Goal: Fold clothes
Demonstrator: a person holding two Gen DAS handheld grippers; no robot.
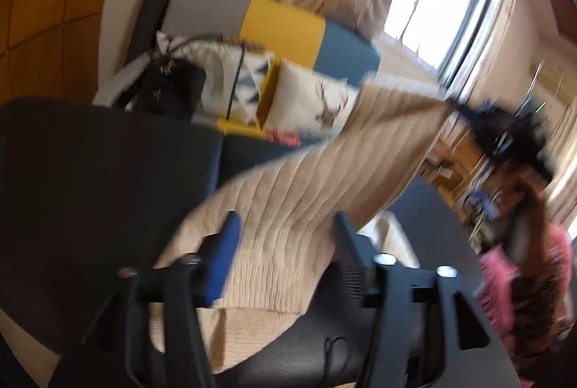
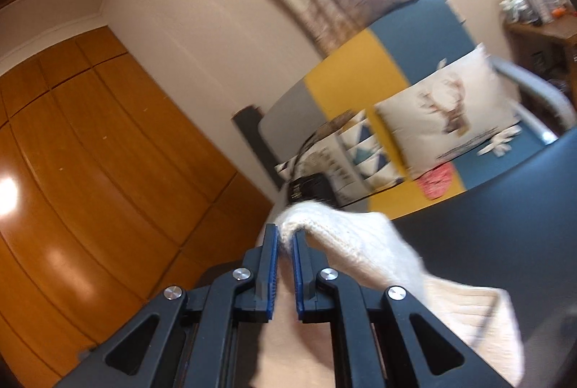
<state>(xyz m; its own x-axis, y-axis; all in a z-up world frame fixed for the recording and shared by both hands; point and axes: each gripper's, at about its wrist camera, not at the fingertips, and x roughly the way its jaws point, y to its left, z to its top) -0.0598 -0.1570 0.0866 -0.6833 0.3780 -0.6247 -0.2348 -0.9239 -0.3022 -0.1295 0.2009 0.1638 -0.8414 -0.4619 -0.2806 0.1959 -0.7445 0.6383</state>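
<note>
Closest to us, our left tool (image 1: 285,243) stands with its jaws spread wide; the cream knitted sweater (image 1: 306,186) lies between them, and the pads do not press it. Our right tool (image 2: 285,254) has its jaws drawn nearly together, pinching a bunched fold of the same sweater (image 2: 346,236), which trails off to the right. In the left view the sweater rises in a band from the dark counter (image 1: 101,178) toward that right tool (image 1: 505,131), blurred, with a pink sleeve (image 1: 523,287) under it. We can read no writing; a black bag (image 1: 169,88) on the sofa (image 1: 288,23) carries pale marks too blurred to make out. Open counter lies left of the sweater, and the counter's far edge runs just before the sofa cushions (image 2: 447,113).
</note>
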